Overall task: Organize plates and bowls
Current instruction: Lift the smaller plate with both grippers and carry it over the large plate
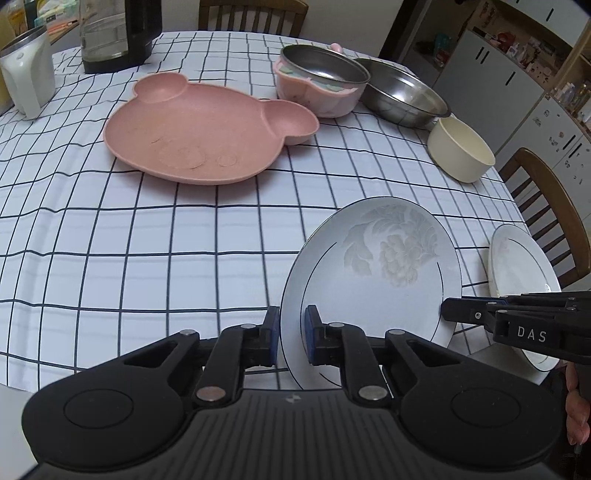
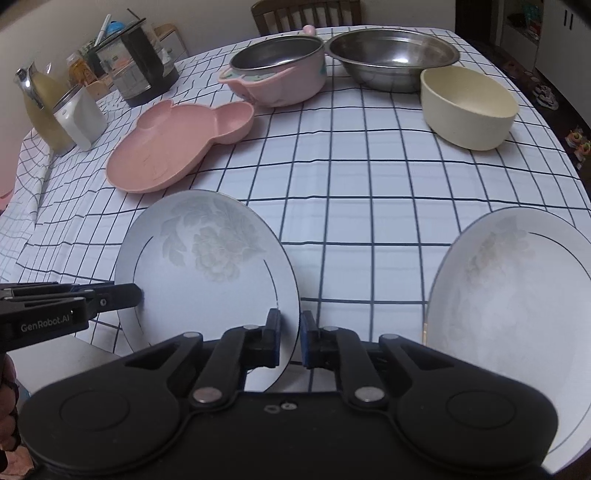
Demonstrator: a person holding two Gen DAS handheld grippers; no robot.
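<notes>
A white plate with a pale flower print (image 1: pixel 369 273) (image 2: pixel 207 266) is held by its rim from two sides, near the table's front edge. My left gripper (image 1: pixel 291 332) is shut on its left rim, one blue pad on each face. My right gripper (image 2: pixel 290 339) is shut on the opposite rim; it enters the left wrist view from the right (image 1: pixel 448 310). A second white plate (image 1: pixel 517 266) (image 2: pixel 517 295) lies just to the right. Farther back are a pink bear-shaped plate (image 1: pixel 199 129) (image 2: pixel 166 147), a pink bowl with a steel insert (image 1: pixel 317 81) (image 2: pixel 280 70), a steel bowl (image 1: pixel 402 92) (image 2: pixel 391 55) and a cream bowl (image 1: pixel 461 147) (image 2: pixel 469 107).
A checked cloth (image 1: pixel 147 240) covers the table. At the back left stand a black-based kettle (image 1: pixel 118 33), a white container (image 1: pixel 27 77) and a yellow jug (image 2: pixel 44 107). Wooden chairs stand at the far side (image 1: pixel 255 14) and on the right (image 1: pixel 546 206).
</notes>
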